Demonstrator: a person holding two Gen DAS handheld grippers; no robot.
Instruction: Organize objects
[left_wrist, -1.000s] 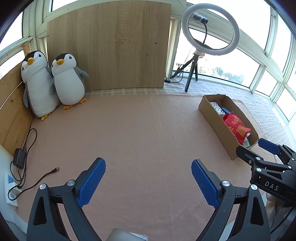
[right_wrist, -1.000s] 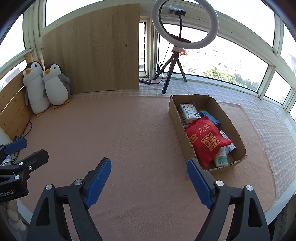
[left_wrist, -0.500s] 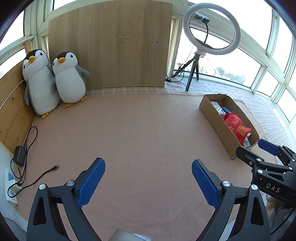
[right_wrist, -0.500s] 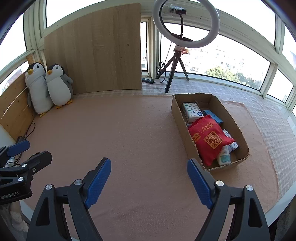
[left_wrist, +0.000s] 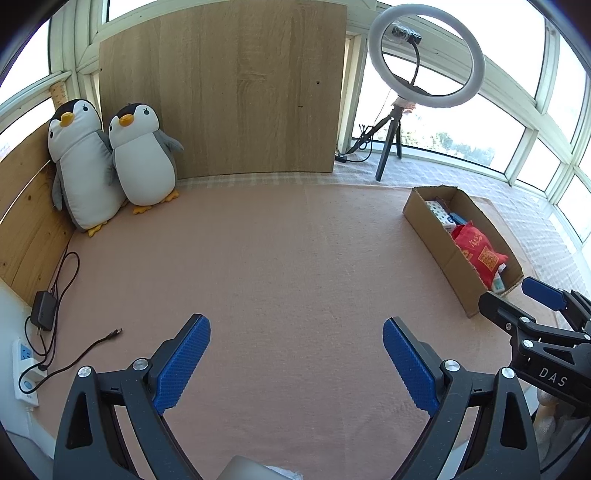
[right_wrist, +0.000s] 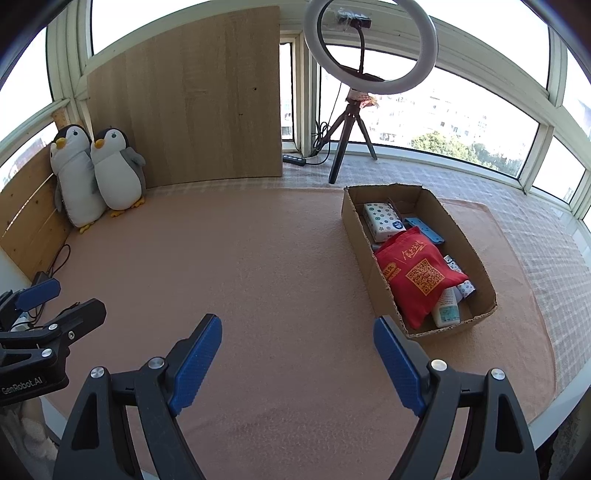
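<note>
Change since earlier frames: both views sit a little lower and closer in; penguins and box show slightly larger; no object has shifted on the mat.
Left gripper: jaws spread wide, nothing between them, held above bare mat near the front edge.
Right gripper: jaws spread wide, empty; right fingertip lies just short of the box's near corner.
Mat: pink cloth, no loose item visible on its open middle.
Cardboard box: ahead and right of the right gripper, well apart from the left one; long axis runs away from the viewer.
Box contents: white bottle nearest, red bag over the middle, dotted tissue pack and blue item at the far end.
Stage: items lie gathered in the box, which fits a sorting done or an unpacking about to start; pictures do not settle which.
Handling note: any reach into the box should come from above, clear of the cardboard wall; the red bag is soft and will sag.
Penguin plush pair: far left corner, upright, touching.
Ring light: far back, on tripod.
</note>
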